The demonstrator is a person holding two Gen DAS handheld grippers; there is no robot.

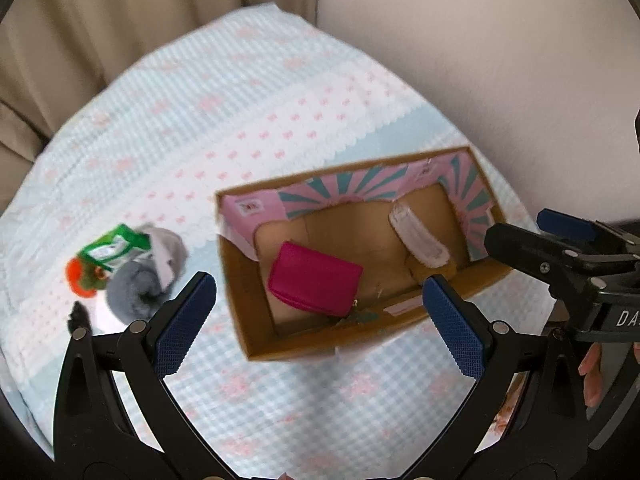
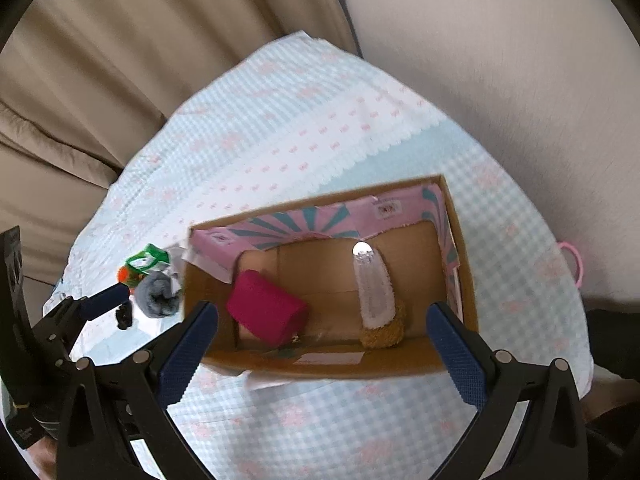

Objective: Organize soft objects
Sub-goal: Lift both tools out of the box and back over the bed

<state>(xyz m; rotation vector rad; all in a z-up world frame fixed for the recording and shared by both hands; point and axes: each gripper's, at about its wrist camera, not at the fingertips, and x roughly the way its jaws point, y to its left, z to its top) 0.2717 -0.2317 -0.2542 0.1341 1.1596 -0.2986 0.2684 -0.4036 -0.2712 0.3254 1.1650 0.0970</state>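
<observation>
Box (image 2: 340,364) mid-table, rim clear; both hand-held grippers open, empty above.

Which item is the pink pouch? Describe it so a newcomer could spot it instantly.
Start at the open cardboard box on the blue-and-white checked cloth. Two things lie on its floor: the pouch is at the left end, near the striped pink flap. It is a solid magenta, flat rectangular pouch, unlike the long pale fluffy item lying to its right.
</observation>
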